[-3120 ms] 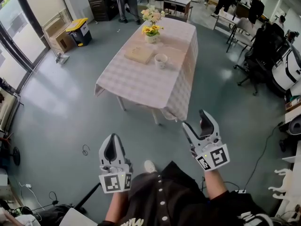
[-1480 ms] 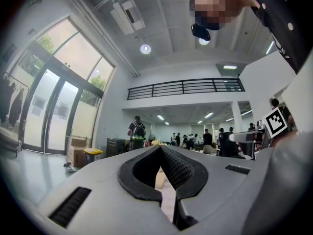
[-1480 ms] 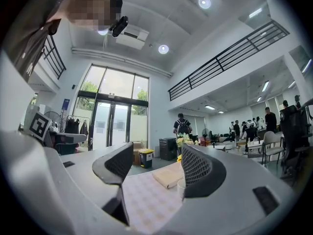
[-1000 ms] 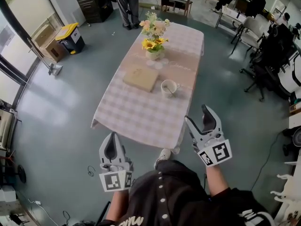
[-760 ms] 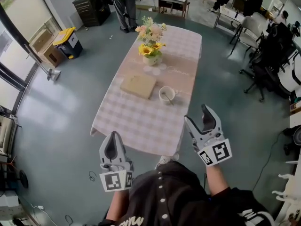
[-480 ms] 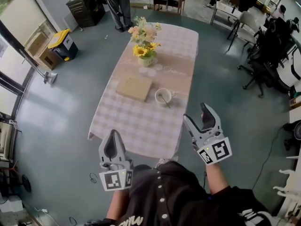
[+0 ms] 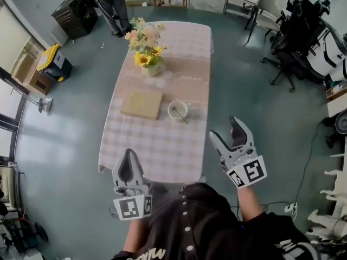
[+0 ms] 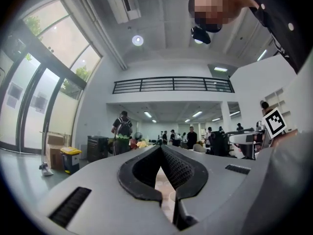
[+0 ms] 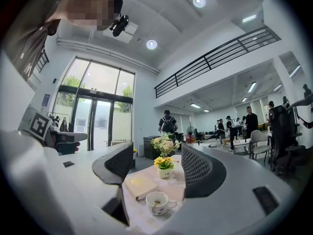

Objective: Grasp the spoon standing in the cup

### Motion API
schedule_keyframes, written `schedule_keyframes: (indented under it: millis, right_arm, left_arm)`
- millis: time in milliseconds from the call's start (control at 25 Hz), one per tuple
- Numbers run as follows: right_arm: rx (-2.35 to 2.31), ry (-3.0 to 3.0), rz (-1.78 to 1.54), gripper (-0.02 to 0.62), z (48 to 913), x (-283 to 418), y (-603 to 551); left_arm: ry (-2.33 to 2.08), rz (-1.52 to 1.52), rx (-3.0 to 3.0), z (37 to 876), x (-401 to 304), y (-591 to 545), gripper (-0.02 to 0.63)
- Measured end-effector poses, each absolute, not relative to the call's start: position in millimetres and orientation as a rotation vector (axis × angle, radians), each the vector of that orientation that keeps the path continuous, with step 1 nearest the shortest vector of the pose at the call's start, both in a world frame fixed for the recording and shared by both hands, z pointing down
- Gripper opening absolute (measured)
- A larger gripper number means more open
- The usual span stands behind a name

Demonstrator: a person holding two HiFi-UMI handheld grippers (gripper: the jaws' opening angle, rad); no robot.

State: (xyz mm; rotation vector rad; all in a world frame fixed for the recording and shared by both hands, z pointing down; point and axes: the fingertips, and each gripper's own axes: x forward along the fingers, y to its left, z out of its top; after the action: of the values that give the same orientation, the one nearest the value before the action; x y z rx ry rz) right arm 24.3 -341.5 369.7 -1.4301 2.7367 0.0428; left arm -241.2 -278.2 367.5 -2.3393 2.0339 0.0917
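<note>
Spoon [image 7: 183, 118] leans in cup [image 7: 169, 110], handle seemingly toward right gripper [image 7: 223, 128], fingers apart for it; left gripper [image 7: 128, 156] fingers together, spare.

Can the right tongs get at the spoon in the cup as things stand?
Probably yes, though not from here. The right tongs are open and empty, held off the near corner of the table, and nothing stands between them and the spoon in the cup.
</note>
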Motion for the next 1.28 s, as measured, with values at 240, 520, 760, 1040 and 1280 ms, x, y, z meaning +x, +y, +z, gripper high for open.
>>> schedule_keyframes:
  millis: [240, 520, 760, 1040, 1280]
  right_arm:
    - [-1.573, 2.679, 0.023, 0.284, 380.9, 20.4, -344.6]
    - [-1.709, 2.637, -0.014, 0.282, 393.6, 7.0, -350.5]
    - [-1.794, 2.605, -0.031, 0.282, 398.7, -4.4, -353.6]
    - [-1.882, 2.563, -0.054, 0.282, 406.4, -9.7, -355.6]
    - [-1.897, 2.583, -0.045, 0.282, 416.2, -19.5, -357.6]
  left_arm:
    - [1.907, 0.083, -2.453, 371.8, -247.5, -311.9, 0.017]
    - [1.76, 0.066, -2.578, 374.9, -253.0, -346.6, 0.017]
    - [1.674, 0.049, -2.653, 378.1, -259.6, -370.0, 0.017]
    - [1.568, 0.031, -2.748, 389.5, -253.6, -387.4, 0.017]
    - [1.524, 0.031, -2.785, 393.8, -252.0, -395.3, 0.017]
